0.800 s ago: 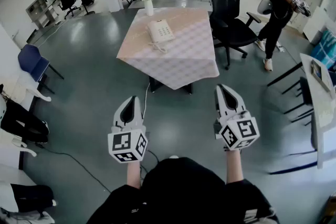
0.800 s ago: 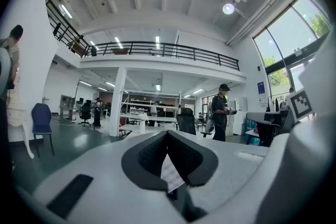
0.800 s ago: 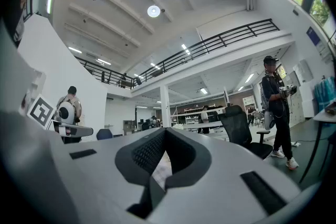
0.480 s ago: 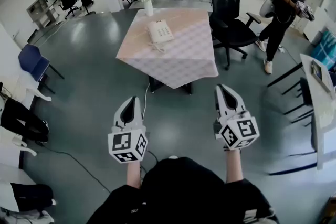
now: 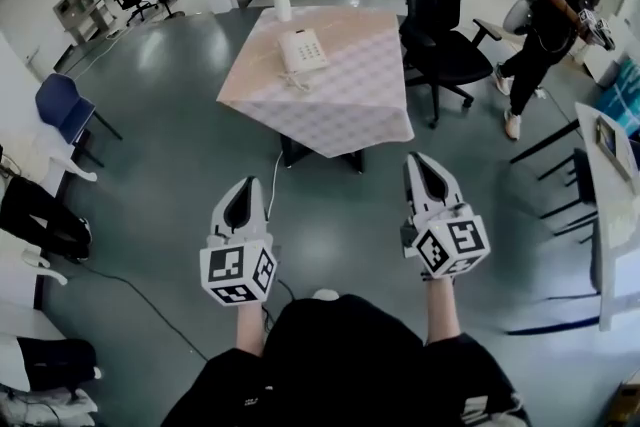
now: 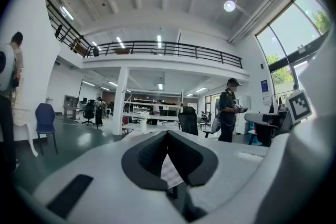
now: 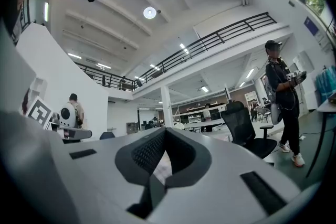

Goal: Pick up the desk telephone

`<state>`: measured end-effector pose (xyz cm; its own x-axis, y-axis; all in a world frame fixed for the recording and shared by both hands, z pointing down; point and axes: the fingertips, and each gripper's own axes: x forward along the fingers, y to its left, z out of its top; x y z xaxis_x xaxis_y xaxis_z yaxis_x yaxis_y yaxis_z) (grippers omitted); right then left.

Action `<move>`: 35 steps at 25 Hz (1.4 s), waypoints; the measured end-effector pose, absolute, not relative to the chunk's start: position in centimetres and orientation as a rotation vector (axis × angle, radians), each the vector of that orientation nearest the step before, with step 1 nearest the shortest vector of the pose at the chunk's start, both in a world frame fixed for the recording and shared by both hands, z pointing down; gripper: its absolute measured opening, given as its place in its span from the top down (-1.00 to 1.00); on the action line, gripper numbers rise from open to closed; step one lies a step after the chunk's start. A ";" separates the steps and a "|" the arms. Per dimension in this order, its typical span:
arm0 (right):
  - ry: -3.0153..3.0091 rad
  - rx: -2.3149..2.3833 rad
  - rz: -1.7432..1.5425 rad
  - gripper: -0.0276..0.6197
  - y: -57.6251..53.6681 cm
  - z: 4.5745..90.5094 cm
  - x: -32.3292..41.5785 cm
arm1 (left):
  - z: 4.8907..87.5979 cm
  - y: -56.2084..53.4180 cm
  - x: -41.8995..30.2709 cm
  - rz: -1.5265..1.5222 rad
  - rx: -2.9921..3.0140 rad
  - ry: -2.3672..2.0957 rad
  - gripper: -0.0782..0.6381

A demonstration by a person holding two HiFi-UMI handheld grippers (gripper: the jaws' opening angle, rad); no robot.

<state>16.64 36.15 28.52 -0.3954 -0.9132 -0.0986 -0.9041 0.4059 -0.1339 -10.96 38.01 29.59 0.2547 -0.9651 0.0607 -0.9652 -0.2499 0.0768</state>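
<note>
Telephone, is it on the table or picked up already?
On the table. The telephone lies flat there, with nothing holding it.

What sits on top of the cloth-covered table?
A white desk telephone and a white vase of pale flowers at the far edge. The pale checked cloth hides the tabletop itself.

I find no text, number or brand that I can read in any view. The cubes on the left tongs [image 5: 246,183] and the right tongs [image 5: 420,160] carry only black and white square patterns, no letters. The desk telephone [image 5: 303,50] on the table [image 5: 340,105] has keys, but they are too small for me to read any digit. In the left gripper view a blue sign [image 6: 264,86] hangs on the far wall; its print is too blurred.
</note>
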 end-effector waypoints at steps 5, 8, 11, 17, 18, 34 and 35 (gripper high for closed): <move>2.534 -1.632 -0.080 0.94 34.4 29.4 16.2 | 30.4 37.2 -11.1 0.026 2.376 -1.879 0.78; 2.580 -1.621 -0.052 0.94 33.4 30.0 15.6 | 31.3 36.5 -10.9 0.037 2.360 -1.879 0.78; 2.600 -1.612 -0.063 0.94 31.8 30.7 15.4 | 31.9 35.1 -11.0 0.043 2.347 -1.884 0.79; 2.602 -1.606 -0.088 0.94 26.9 31.9 14.9 | 33.3 30.5 -11.7 0.041 2.312 -1.892 0.78; 2.607 -1.606 -0.095 0.94 25.9 32.2 14.8 | 33.6 29.6 -11.8 0.039 2.304 -1.890 0.78; 2.609 -1.606 -0.191 0.94 11.6 33.8 11.3 | 35.4 14.2 -13.8 0.049 2.308 -1.810 0.78; 2.606 -1.612 -0.195 0.94 10.9 33.9 11.2 | 35.5 13.3 -13.8 0.050 2.314 -1.802 0.78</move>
